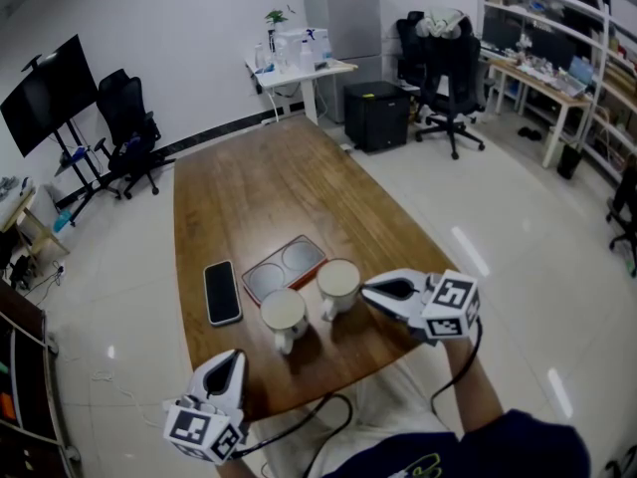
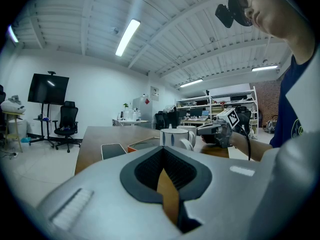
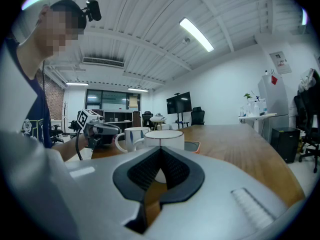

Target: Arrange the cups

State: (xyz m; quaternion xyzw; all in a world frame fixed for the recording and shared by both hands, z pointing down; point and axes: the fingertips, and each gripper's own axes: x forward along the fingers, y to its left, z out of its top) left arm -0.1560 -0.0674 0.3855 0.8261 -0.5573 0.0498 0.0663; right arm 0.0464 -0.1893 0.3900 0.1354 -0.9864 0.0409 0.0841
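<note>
1. Cups: the first cup (image 1: 284, 313) and the second cup (image 1: 338, 281) both stand upright on the counter (image 1: 269, 182), just beside each other but apart, close to its near edge. The second cup sits nearer the right edge. Both handles point toward the near edge.
2. Tray (image 1: 285, 267): lies flat just beyond the cups, toward the far edge. Its two round recesses are both empty.
3. Progress (judgement): if the recesses are the cups' seats, neither cup is placed yet. No cup is lifted or gripped. The whole arrangement is left to do.
4. Materials, cups: white, smooth and glossy, probably glazed ceramic. Short, round and straight-walled with loop handles. One carries blue-grey leaf-shaped marks on its wall, the other a thin dark line at the rim.
5. Materials, tray: shallow rounded rectangle with an orange-red rim and a grey matt inside.
6. Phone (image 1: 222, 292): a flat black glossy slab lying face-up near the left edge, beside the tray.
7. Counter: a long slab of brown wood grain with a slight sheen.
8. Left gripper (image 1: 233, 357): clenched and empty, hanging off the near edge toward the near left corner.
9. Right gripper (image 1: 375, 291): clenched and empty, at the right edge, its tip just beside the second cup and not touching it.
</note>
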